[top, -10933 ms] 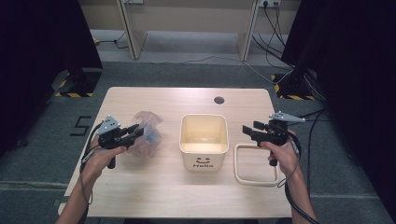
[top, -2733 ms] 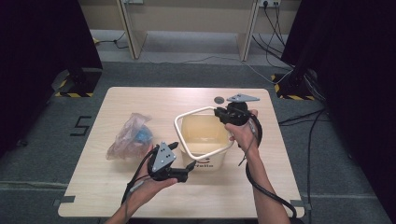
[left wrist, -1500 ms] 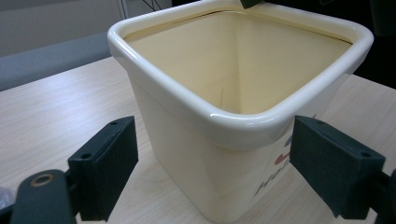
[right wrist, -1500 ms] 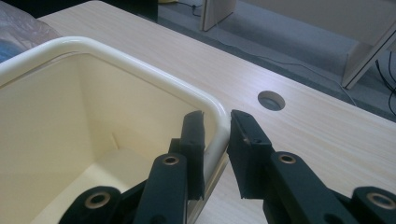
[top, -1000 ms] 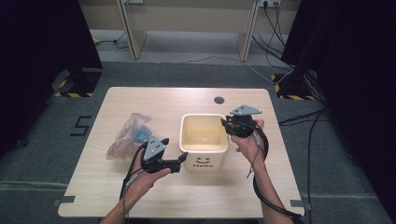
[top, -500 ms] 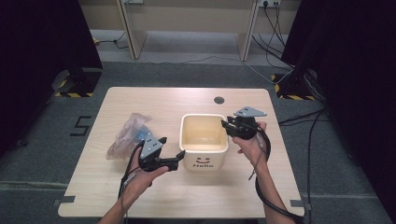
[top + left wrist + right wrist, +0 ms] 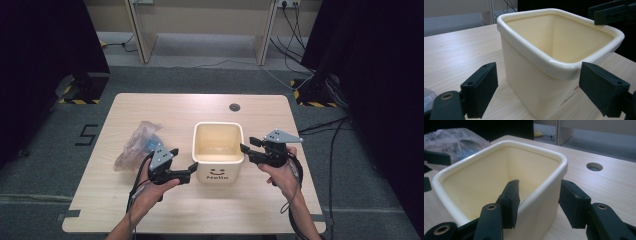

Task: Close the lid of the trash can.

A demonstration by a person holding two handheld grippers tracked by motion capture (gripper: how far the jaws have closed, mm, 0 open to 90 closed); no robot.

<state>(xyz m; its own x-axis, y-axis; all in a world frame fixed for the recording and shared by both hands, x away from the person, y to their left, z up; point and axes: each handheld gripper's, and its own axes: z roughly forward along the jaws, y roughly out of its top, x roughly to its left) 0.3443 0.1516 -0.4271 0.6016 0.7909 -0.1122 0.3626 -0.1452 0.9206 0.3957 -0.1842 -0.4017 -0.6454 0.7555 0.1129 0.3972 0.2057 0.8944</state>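
Cream plastic bin (image 7: 218,150) looks stiff and light; we straddle its right rim with the right hand-held gripper (image 7: 537,202) open, the left hand-held gripper (image 7: 537,93) gaping nearby.

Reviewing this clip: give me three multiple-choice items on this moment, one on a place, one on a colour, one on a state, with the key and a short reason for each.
1. Where does the crumpled plastic bag lie relative to the bin?
A. On the side of the left gripper
B. Inside it
C. On the side of the right gripper

2. What colour is the bin?
A. Blue
B. Cream
C. Black

3. How does the right gripper stand at the bin's wall?
A. Shut, far from the bin
B. Open, one jaw inside the rim and one outside
C. Shut on the bag

Key: 1 A, the high view shows the bag beside the left gripper. 2 B, all views show cream plastic. 3 B, the right gripper view shows its jaws straddling the wall with gaps.
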